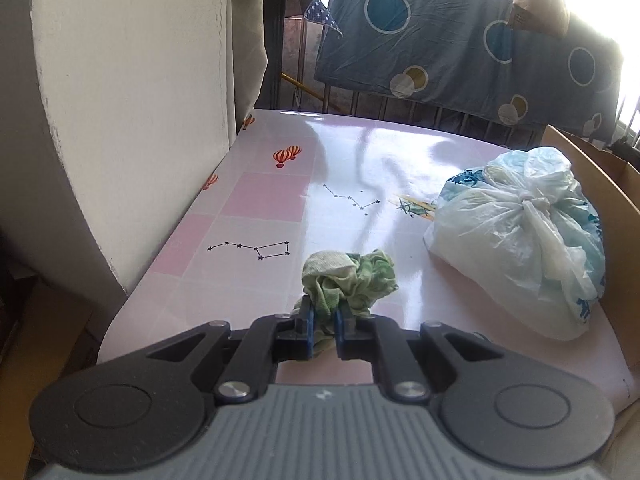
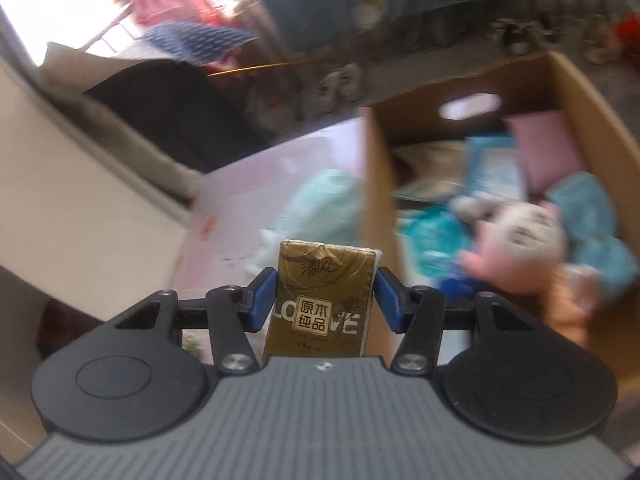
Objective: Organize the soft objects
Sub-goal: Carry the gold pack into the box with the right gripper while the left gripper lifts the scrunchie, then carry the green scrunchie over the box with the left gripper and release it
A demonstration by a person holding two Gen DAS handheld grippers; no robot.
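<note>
The left gripper (image 1: 324, 326) has its blue pads pinched tight on a crumpled green-and-white cloth (image 1: 350, 280), whose bunched bulk spills out ahead of the fingertips toward twelve o'clock, over the glossy pink-and-white table (image 1: 256, 200). At about two o'clock from the cloth a knotted pale plastic bag (image 1: 520, 236) sits on the table, well apart from it, with the edge of a cardboard box (image 1: 592, 160) just beyond. A blue sheet with circles (image 1: 460, 36) hangs at the far side at twelve o'clock. In the right wrist view, which is heavily blurred, the right gripper (image 2: 325, 300) clamps a gold tissue pack (image 2: 320, 304) by its two sides, the pack standing upright between the blue pads. At two o'clock lies the open cardboard box (image 2: 376, 184), holding a pink-and-white plush toy (image 2: 520, 248) among teal and pink soft items that are too smeared to name
</note>
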